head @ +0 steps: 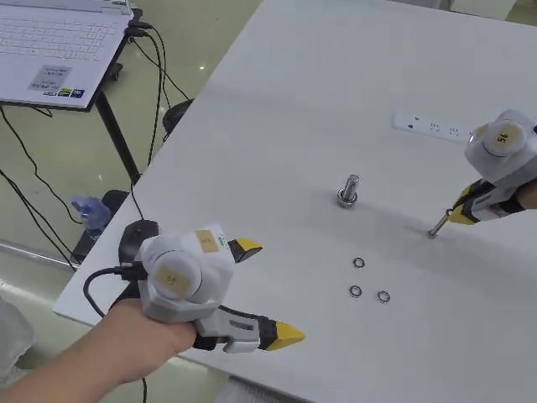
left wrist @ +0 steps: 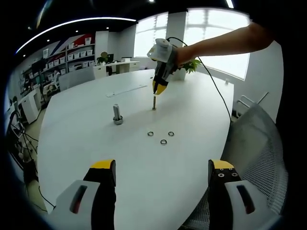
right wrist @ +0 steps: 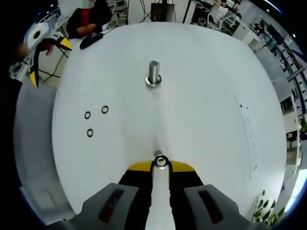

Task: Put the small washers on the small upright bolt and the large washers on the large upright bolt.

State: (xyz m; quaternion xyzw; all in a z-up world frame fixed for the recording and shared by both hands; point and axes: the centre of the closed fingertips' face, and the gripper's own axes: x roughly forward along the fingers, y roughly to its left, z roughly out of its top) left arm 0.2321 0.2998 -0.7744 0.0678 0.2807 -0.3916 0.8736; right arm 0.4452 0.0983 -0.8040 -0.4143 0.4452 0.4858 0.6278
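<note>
- Head view: the right gripper is clenched on the top of the small bolt. The bolt stands leaning, foot on the table, off to the right of the large bolt. Three small washers lie loose on the near side of the large bolt. The left gripper hovers nearer the person, jaws released and holding nothing.
- Left gripper view: the washers lie flat between this gripper and the large bolt. I judge the step in hand to be steadying the small bolt. The next move calls for the free gripper to nip one washer off the flat surface (thin, awkward to lift).
- Right gripper view: no true containers. The large bolt carries a ring at its base, though I cannot tell how many washers. The small bolt carries none, and the jaws cover its top, so threading needs that end freed.
</note>
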